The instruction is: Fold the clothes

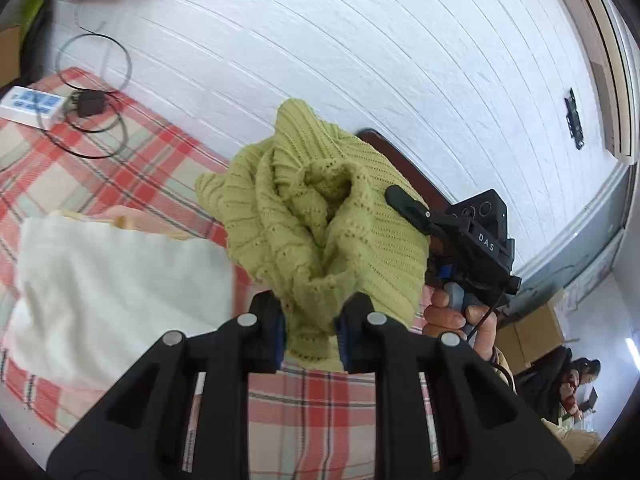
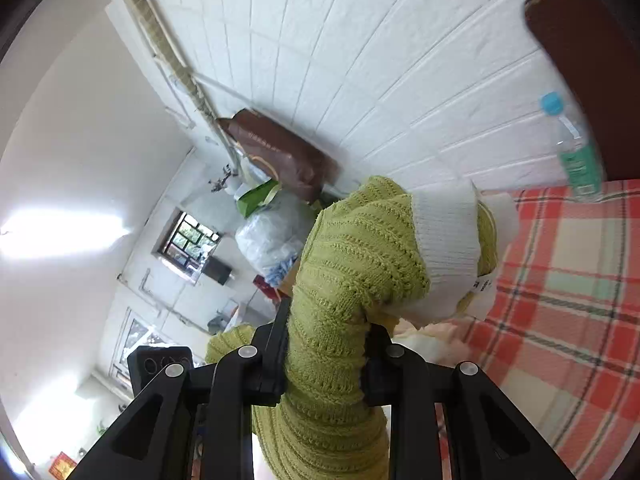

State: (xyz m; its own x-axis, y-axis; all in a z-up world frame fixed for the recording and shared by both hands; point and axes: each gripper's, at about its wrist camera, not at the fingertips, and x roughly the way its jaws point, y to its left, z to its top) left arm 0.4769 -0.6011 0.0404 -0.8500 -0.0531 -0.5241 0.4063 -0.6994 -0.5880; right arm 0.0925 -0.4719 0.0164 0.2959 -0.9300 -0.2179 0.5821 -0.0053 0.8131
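A yellow-green knit sweater (image 1: pixel 320 216) with a white ribbed collar (image 2: pixel 448 240) hangs bunched in the air above the plaid bed cover (image 1: pixel 120 168). My left gripper (image 1: pixel 310 332) is shut on a fold of the sweater. My right gripper (image 2: pixel 326 354) is shut on another fold of the sweater (image 2: pixel 340 280); in the left wrist view it (image 1: pixel 448 228) shows beside the sweater at the right, held by a hand. A white folded garment (image 1: pixel 112 292) lies on the bed at the left.
A white power strip (image 1: pixel 30 106) and black cables (image 1: pixel 96 92) lie at the bed's far left. A water bottle (image 2: pixel 572 148) stands by the dark headboard (image 2: pixel 580 60). A white panelled wall (image 1: pixel 360 40) runs behind. Bags are piled by the wall (image 2: pixel 276 208).
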